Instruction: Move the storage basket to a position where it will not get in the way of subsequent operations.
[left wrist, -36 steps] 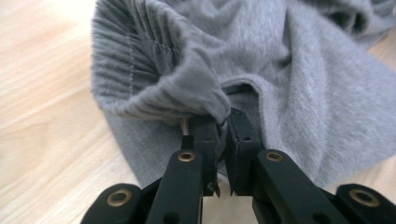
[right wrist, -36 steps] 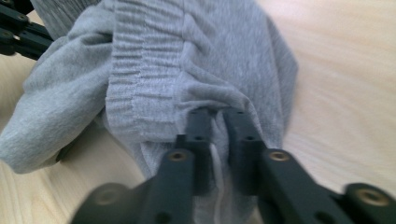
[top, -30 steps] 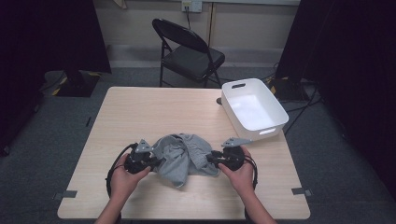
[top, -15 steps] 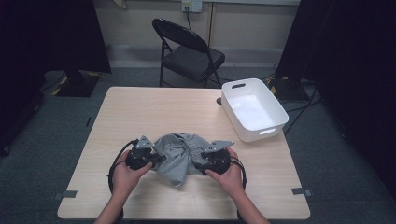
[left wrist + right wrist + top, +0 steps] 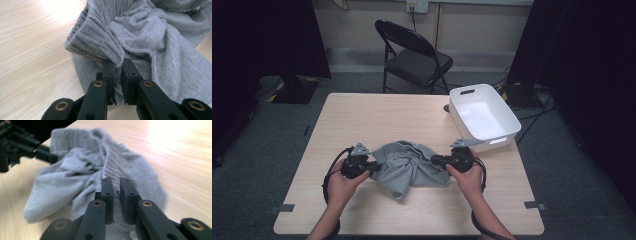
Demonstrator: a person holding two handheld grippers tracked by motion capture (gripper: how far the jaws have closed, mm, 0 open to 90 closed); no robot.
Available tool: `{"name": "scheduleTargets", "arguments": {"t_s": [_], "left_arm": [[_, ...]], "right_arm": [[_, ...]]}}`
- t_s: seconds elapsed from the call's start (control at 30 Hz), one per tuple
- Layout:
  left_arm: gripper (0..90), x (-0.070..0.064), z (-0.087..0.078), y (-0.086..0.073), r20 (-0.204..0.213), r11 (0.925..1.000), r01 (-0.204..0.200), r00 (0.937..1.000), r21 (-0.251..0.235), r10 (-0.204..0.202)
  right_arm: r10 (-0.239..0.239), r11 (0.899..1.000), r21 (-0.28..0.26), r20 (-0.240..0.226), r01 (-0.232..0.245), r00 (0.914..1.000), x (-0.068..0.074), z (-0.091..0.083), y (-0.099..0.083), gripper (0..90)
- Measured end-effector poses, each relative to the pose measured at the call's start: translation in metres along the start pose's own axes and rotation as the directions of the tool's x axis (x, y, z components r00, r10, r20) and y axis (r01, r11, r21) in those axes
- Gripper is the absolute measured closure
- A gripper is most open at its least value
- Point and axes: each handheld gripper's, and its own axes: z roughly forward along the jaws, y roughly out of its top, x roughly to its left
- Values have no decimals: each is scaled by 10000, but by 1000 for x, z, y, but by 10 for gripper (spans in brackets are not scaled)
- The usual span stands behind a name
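Both the left gripper point(image 5: 118, 66) and right gripper point(image 5: 117, 184) pinch ribbed edges of the soft, limp grey knit garment point(image 5: 409, 165); it'll sag, so grip hems

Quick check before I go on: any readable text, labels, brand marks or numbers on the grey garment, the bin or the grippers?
None readable.
Grey garment: plain knit, no tag or print visible.
White bin: no marking visible.
Left gripper and right gripper: plain black jaws, no lettering.
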Motion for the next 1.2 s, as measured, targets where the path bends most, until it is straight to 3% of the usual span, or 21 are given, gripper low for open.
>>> {"name": "scheduleTargets", "arguments": {"t_s": [0.13,0.37,0.5,0.63,0.83,0.97,1.07,1.17,1.2], "left_arm": [[789,2,1,0,-22,9998,151,9999,-123,-151],[687,11,-2,1,-194,9959,585,9980,-697,-599],[717,13,0,2,-146,9944,762,9969,-737,-775],[781,8,0,8,-50,9964,511,9987,-678,-516],[802,-1,-1,14,-18,9968,367,9993,-706,-370],[805,-7,-3,18,8,9966,271,9996,-778,-271],[808,-9,-5,20,14,9968,182,9998,-774,-182],[815,-9,-6,21,8,9962,206,9998,-842,-206],[817,-8,-8,21,-23,9961,155,9999,-869,-158]], "right_arm": [[445,9988,-235,335,-437,9984,-16,-1,4,841],[535,9984,-218,978,-516,9938,-32,5,7,807],[666,9975,-338,1329,-627,9889,-37,7,5,676],[836,9956,-520,1118,-782,9902,-35,1,3,573],[256,9988,-431,537,-233,9982,-17,-8,-4,450],[-228,9996,-141,559,236,9982,-6,-7,-12,420],[-432,9988,252,896,411,9950,-4,-3,-20,470],[-177,9995,274,1032,150,9945,-10,-1,-26,689],[-115,9998,148,939,101,9955,-11,-2,-26,807]]}}
